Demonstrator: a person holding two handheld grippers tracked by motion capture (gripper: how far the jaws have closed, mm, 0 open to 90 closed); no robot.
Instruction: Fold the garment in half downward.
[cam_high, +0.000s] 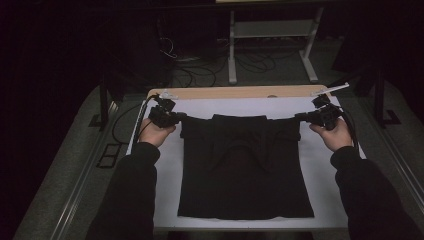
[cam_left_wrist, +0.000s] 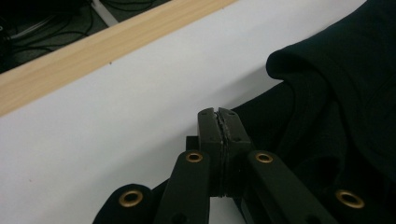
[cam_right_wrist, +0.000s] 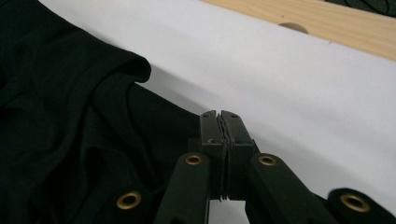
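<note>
Seen from above, a black garment lies spread on the white sheet that covers the table, whose bare wooden strip runs along the far edge. The near part of the garment rests flat, its hem close to the near edge of the table; the far part is folded over toward the middle and held taut between the two hands.

The left hand-held gripper stands at the far left corner of the garment. In the left gripper view its jaws are pressed together with a thin edge of the black cloth pinched between the pads, the fabric running off to the right in soft folds. The left hand holds the tool from below, a dark sleeve behind it.

The right hand-held gripper stands at the far right corner, mirroring the left. In the right gripper view its jaws are likewise clamped tight on an edge of the cloth, which falls away to the left. The right hand supports it.

Beyond the table, a light metal stand and loose cables occupy the dim floor.
</note>
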